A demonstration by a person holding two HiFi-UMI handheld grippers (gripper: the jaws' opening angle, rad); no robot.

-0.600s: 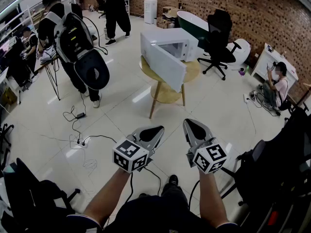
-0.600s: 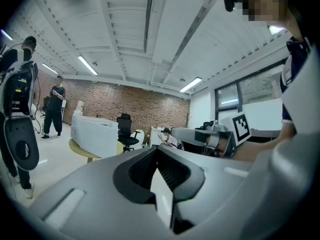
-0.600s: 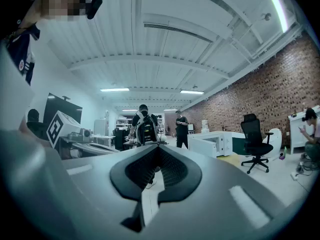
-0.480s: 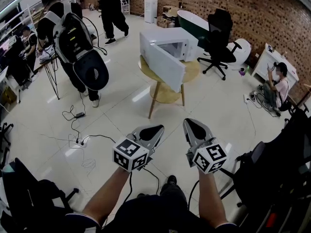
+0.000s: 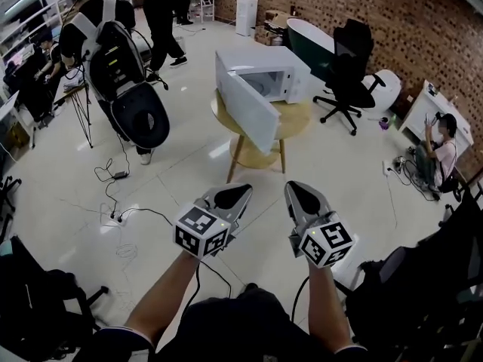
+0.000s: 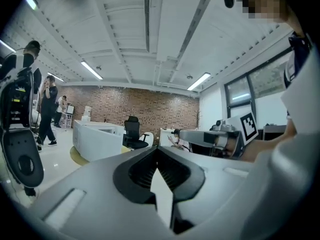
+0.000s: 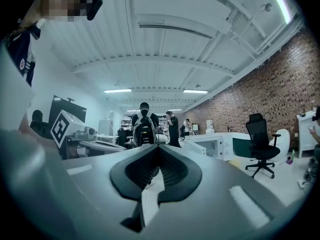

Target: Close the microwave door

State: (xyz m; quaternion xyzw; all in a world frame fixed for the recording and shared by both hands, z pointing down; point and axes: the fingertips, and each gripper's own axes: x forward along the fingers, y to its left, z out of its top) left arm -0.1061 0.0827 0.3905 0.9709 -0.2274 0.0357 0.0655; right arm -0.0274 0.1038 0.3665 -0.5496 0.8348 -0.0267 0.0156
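At the far left a person wearing a bulky backpack point(image 5: 113, 59) stood on the pale tiled floor point(image 5: 189, 172), with a power strip point(image 5: 115, 218) and loose cables lying near. The left gripper point(image 5: 232, 196) was held low in front of the wearer's body. Its 2 jaws were pressed together at the tips with nothing between them, which the left gripper view showed plainly. Well beyond both grippers, the white microwave point(image 5: 290, 70) sat on a round wooden table point(image 5: 298, 121). Its door point(image 5: 245, 108) stood wide open, swung out at the oven's left side and angled over the table's edge. The right gripper point(image 5: 302, 196) was held just beside the left one without touching it, its 2 jaws likewise closed tip to tip on nothing. Further right a black office chair point(image 5: 351, 51) stood near the brick wall point(image 5: 423, 21), and another person point(image 5: 441, 151) sat low at the far right
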